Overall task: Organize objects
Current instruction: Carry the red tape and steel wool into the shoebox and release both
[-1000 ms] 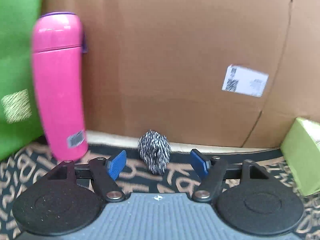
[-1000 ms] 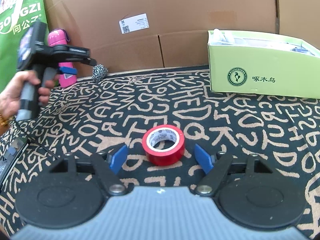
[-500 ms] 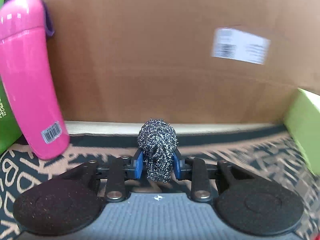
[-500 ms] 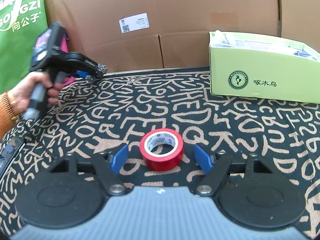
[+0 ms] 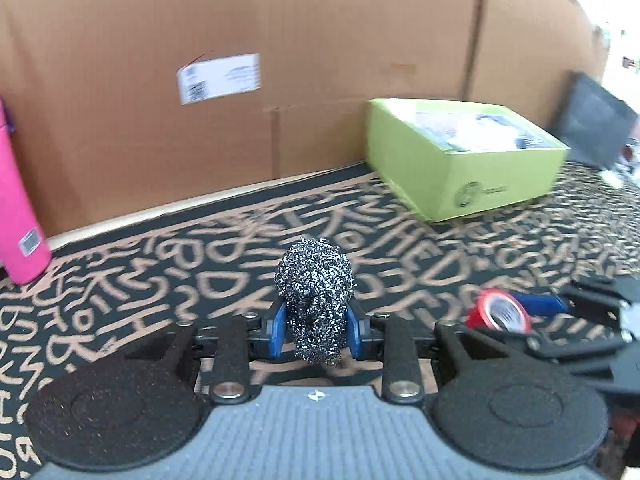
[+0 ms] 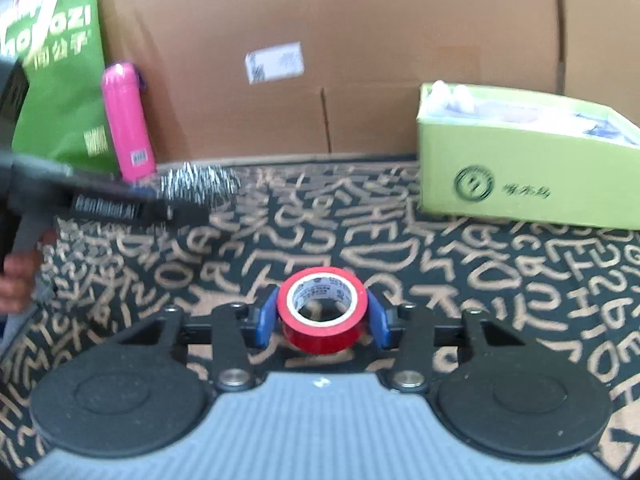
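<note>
My left gripper (image 5: 316, 330) is shut on a steel wool scrubber (image 5: 314, 296) and holds it above the patterned cloth. The scrubber shows blurred in the right wrist view (image 6: 198, 184). My right gripper (image 6: 322, 320) is shut on a red tape roll (image 6: 322, 310), which also shows at the right of the left wrist view (image 5: 498, 314). An open light green box (image 5: 460, 160) with items inside stands at the back right (image 6: 520, 176). A pink bottle (image 6: 128, 120) stands upright at the back left (image 5: 16, 208).
A tall cardboard wall (image 5: 280, 60) runs along the back. A green bag (image 6: 60, 92) leans behind the pink bottle. The black cloth with tan letters (image 6: 360, 240) covers the table. A dark object (image 5: 596, 128) sits at the far right.
My left gripper closed on the scrubber, lifted it and swung right, away from the pink bottle. My right gripper closed on the red tape roll.
</note>
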`<control>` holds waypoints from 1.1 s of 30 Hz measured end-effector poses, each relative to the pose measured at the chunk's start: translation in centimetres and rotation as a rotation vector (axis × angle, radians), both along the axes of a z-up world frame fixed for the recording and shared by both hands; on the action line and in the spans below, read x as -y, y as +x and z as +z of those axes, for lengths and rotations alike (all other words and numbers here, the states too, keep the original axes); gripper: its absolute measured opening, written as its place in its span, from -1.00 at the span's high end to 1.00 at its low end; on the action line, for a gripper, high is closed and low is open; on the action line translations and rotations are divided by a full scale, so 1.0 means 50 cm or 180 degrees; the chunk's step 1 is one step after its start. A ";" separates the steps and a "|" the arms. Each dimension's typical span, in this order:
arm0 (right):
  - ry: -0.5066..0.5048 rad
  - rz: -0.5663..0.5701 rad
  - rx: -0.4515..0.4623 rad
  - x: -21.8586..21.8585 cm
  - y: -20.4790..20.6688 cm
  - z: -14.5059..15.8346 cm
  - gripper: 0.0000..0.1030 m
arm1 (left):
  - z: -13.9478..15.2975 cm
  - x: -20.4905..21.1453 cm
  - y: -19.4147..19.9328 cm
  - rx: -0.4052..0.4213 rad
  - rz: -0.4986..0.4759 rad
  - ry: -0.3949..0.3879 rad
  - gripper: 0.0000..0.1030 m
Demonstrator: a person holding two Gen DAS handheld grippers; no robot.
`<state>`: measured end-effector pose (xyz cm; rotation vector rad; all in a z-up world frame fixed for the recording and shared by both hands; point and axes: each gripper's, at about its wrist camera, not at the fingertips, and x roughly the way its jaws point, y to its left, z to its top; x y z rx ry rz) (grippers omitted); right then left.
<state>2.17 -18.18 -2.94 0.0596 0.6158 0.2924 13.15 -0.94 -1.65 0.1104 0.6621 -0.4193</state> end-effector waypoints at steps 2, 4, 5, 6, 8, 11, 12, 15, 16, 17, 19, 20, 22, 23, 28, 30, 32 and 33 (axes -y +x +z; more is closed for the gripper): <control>0.0071 -0.0051 0.0117 0.025 -0.005 0.026 0.11 | 0.020 0.024 -0.002 0.0061 -0.0101 -0.0083 0.40; 0.0171 -0.0125 0.0256 0.054 -0.010 0.058 0.10 | 0.048 0.045 -0.018 0.0171 -0.0174 -0.0183 0.40; 0.0228 -0.0177 0.0335 0.071 -0.011 0.073 0.10 | 0.059 0.057 -0.021 0.0226 -0.0214 -0.0237 0.40; 0.0285 -0.0235 0.0419 0.089 -0.012 0.089 0.10 | 0.071 0.072 -0.022 0.0274 -0.0243 -0.0289 0.40; 0.0429 -0.0394 0.0616 0.129 -0.013 0.119 0.10 | 0.089 0.109 -0.017 0.0354 -0.0330 -0.0354 0.40; 0.0715 -0.0608 0.0868 0.196 -0.006 0.163 0.11 | 0.118 0.170 -0.004 0.0425 -0.0458 -0.0430 0.40; 0.0792 -0.0648 0.0922 0.218 0.001 0.177 0.10 | 0.125 0.193 0.003 0.0453 -0.0487 -0.0437 0.40; 0.0748 -0.0792 0.1070 0.269 0.029 0.214 0.10 | 0.150 0.262 0.032 0.0481 -0.0575 -0.0466 0.40; 0.0603 -0.0871 0.1127 0.278 0.040 0.224 0.10 | 0.155 0.284 0.045 0.0484 -0.0575 -0.0475 0.40; 0.0484 -0.0931 0.1168 0.287 0.050 0.230 0.10 | 0.157 0.305 0.060 0.0508 -0.0547 -0.0471 0.40; 0.0276 -0.0985 0.1187 0.304 0.075 0.233 0.10 | 0.158 0.343 0.094 0.0550 -0.0444 -0.0448 0.40; 0.0165 -0.0972 0.1158 0.312 0.090 0.231 0.10 | 0.156 0.356 0.114 0.0504 -0.0388 -0.0465 0.40; 0.0001 -0.0980 0.1100 0.329 0.120 0.218 0.10 | 0.146 0.378 0.159 0.0296 -0.0292 -0.0541 0.40; -0.0071 -0.0962 0.1048 0.333 0.135 0.210 0.10 | 0.140 0.387 0.181 0.0192 -0.0257 -0.0591 0.40; -0.0404 -0.0939 0.0850 0.351 0.227 0.172 0.10 | 0.120 0.435 0.251 0.0211 0.0000 -0.0450 0.40; -0.0436 -0.0969 0.0781 0.359 0.262 0.160 0.10 | 0.116 0.438 0.271 0.0134 0.0056 -0.0469 0.40; -0.0401 -0.0970 0.0724 0.368 0.291 0.150 0.10 | 0.113 0.440 0.281 0.0136 0.0076 -0.0455 0.40; -0.0393 -0.0962 0.0705 0.370 0.304 0.146 0.10 | 0.111 0.442 0.281 0.0167 0.0092 -0.0426 0.40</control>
